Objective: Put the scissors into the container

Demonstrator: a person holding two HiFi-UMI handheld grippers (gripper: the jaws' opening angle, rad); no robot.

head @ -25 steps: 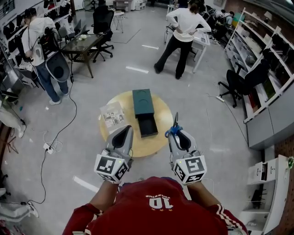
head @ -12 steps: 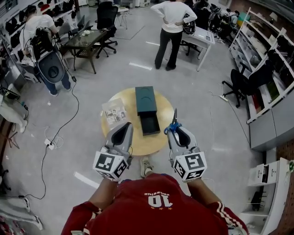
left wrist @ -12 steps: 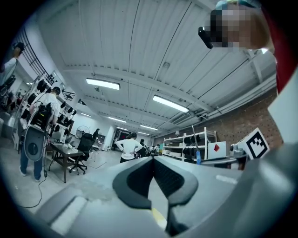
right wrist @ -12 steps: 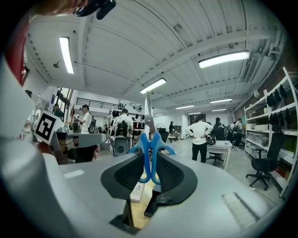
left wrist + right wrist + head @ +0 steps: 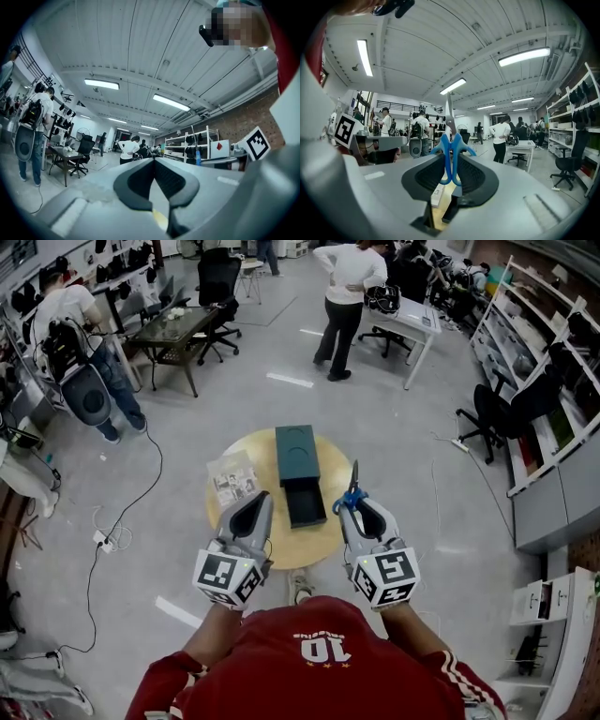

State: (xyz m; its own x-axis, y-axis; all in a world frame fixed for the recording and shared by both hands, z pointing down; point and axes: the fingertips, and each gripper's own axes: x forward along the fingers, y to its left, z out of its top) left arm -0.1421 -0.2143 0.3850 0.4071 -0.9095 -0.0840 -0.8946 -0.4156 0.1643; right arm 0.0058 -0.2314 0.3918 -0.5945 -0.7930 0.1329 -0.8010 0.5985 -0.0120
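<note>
Right of centre: right hand-held gripper (image 5: 359, 510) clamped on blue handles of scissors (image 5: 354, 484), blades up. Likely light, stiff, slick blades; handles safest hold. Left hand-held gripper (image 5: 253, 509) closed, empty.

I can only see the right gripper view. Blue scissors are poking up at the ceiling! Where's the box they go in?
Observer: On the round wooden table below: a dark green rectangular container, its drawer slid open toward the person.
Operator: Are my scissors over it?
Observer: No. In the head view the blue-handled scissors are right of the drawer, blades pointing away.
Operator: Is the other gripper holding something?
Observer: The left gripper is empty, jaw tips together.
</note>
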